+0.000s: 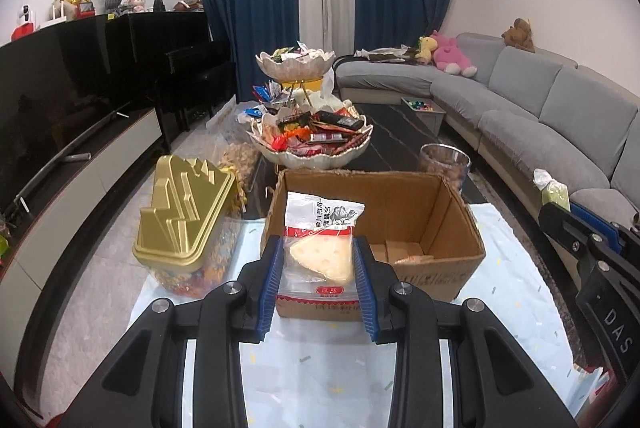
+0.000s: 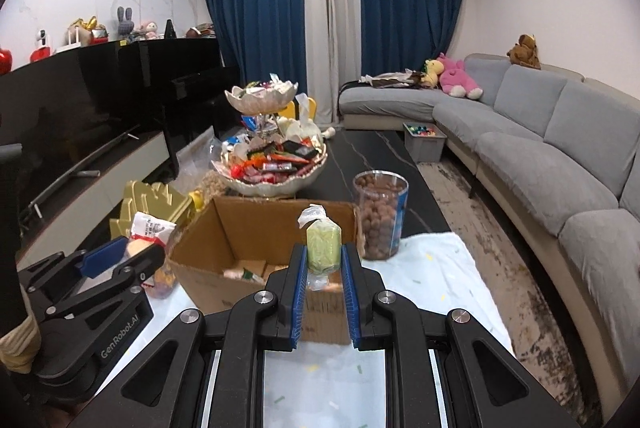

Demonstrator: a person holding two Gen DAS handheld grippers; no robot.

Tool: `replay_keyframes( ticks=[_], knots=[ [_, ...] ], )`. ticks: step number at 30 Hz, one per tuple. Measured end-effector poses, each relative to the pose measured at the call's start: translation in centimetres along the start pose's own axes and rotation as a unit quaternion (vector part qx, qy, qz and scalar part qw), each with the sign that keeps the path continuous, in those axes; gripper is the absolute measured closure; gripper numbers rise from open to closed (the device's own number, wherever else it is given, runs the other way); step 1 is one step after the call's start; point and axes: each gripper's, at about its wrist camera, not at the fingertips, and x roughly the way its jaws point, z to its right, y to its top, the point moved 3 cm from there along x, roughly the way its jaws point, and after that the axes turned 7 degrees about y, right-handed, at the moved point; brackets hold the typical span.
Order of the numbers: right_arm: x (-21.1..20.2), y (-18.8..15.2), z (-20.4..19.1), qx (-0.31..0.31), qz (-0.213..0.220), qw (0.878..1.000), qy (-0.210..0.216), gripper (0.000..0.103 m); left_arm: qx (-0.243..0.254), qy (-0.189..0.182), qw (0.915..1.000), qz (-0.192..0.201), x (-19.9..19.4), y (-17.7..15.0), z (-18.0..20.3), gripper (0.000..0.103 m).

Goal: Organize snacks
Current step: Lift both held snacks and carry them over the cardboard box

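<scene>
The left gripper (image 1: 316,260) is clamped on a clear packet holding a pale cheese-shaped wedge (image 1: 322,256), its blue pads pressed against both sides of the bag. The packet hangs over the near left part of an open cardboard box (image 1: 460,228) that sits on a pale speckled cloth (image 1: 320,368). Left of the box stands a clear tub with a gold stepped lid (image 1: 184,220).

The right gripper (image 2: 323,260) grips a small wrapped green snack (image 2: 323,246) upright between its pads, twisted wrapper end pointing up, held above the near edge of the same box (image 2: 208,240). A few packets lie on the box floor. Just right of the box, a clear jar of round brown balls (image 2: 380,216) stands at the cloth's far edge.

Beyond the box, on the dark table (image 2: 360,156), a two-tier shell-shaped stand (image 2: 272,164) is heaped with mixed wrapped snacks. A grey sofa (image 2: 540,132) curves along the right side of the room.
</scene>
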Motion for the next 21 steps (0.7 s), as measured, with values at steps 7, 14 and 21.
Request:
replay_keyframes(
  ticks=[7,14,21],
  knots=[
    [1.2,2.1,-0.2,-0.010,-0.004,1.000,0.012,0.084,0.006,-0.013,0.9999,-0.001,0.9,1.9,0.5,0.068],
    [3.0,3.8,-0.2,-0.006,-0.016,1.000,0.024,0.084,0.011,-0.022,0.9997,-0.008,2.3,3.4,0.5,0.068],
    [5.1,5.0,-0.5,-0.018,-0.021,0.999,0.029,0.084,0.009,-0.036,0.9989,-0.029,4.7,4.6,0.6,0.068]
  ],
)
